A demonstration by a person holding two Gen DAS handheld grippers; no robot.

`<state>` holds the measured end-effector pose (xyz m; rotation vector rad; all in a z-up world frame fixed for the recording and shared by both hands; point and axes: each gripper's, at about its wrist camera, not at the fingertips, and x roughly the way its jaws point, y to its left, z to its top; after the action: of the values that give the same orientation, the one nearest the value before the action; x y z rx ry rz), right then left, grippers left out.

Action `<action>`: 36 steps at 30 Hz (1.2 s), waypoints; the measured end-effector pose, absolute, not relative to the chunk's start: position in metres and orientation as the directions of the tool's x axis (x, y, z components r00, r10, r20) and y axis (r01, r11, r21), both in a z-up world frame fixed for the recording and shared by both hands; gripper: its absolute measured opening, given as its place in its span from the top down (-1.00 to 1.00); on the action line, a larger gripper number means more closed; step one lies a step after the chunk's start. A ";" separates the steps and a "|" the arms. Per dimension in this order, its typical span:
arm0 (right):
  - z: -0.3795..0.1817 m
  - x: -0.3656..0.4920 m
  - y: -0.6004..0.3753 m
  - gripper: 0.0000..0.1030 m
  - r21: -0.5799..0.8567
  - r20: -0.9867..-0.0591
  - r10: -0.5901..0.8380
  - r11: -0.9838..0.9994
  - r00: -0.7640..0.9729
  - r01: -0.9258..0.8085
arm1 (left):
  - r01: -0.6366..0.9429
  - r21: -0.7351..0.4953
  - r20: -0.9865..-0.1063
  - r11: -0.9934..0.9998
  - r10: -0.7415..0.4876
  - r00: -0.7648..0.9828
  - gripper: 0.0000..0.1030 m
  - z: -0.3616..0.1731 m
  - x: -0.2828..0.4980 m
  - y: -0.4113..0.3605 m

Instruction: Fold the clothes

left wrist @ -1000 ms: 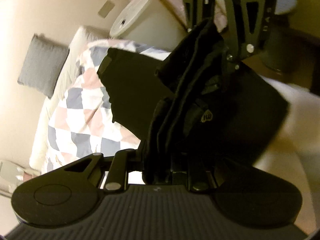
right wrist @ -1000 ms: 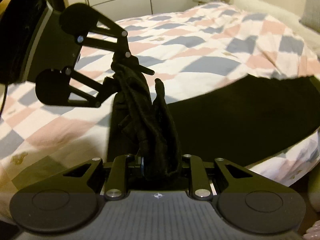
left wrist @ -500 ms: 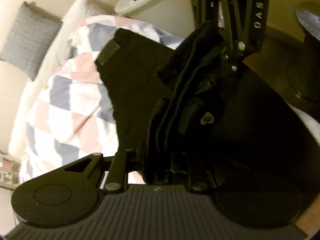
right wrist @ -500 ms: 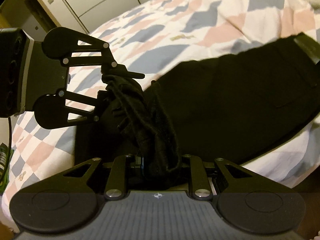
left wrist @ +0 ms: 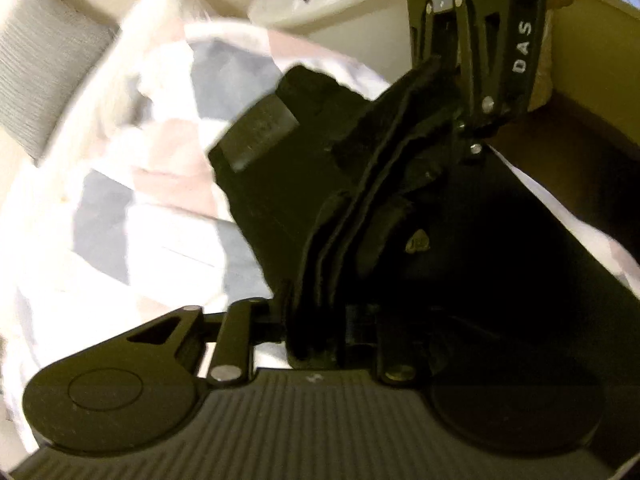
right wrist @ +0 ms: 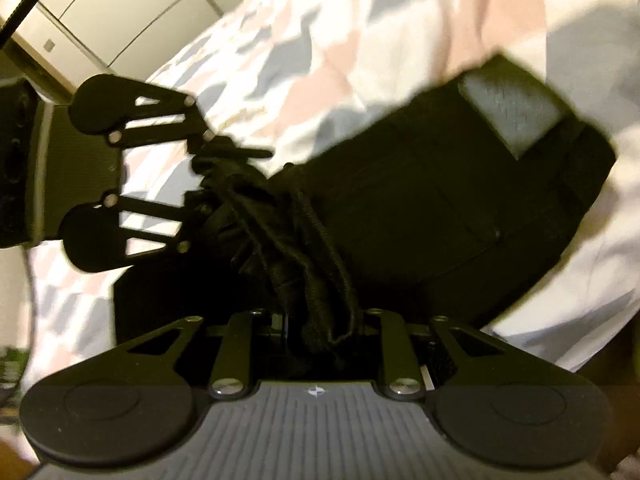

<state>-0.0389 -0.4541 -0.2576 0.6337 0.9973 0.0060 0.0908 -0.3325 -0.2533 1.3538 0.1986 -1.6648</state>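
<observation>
Left wrist view: black pants are pinched by both hand-held grippers.
Risk: bunched cloth could be dropped onto the bed.

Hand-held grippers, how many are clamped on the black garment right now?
2. The left hand-held gripper pinches one bunched end of the black garment; the right hand-held gripper pinches the bunch beside it, above the checked bedspread.

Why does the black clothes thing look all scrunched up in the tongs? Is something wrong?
Nothing looks broken or spilled. The black garment is only bunched into thick folds where the right tongs and the left tongs pinch its edge. The rest spreads over the checkered quilt. The blur hides finer detail.
</observation>
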 end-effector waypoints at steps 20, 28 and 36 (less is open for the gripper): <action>-0.316 -0.059 -0.504 -0.03 0.771 -0.622 0.468 0.507 0.628 0.386 | 0.882 0.018 -0.927 0.471 -0.323 0.191 0.19 -0.226 0.108 -0.159; -0.330 -0.093 -0.506 -0.24 0.854 -0.519 0.404 0.287 0.753 0.435 | 0.893 0.022 -0.919 0.449 -0.342 0.195 0.15 -0.234 0.131 -0.130; -0.322 -0.137 -0.450 -0.38 0.884 -0.467 0.170 0.130 0.868 0.450 | 0.960 -0.149 -0.881 0.239 -0.472 -0.019 0.10 -0.263 0.168 -0.119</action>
<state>-0.1374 -0.4504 -0.3221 1.4458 0.5270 -0.2173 0.1677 -0.1186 -0.2626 0.6165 1.0232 -1.2614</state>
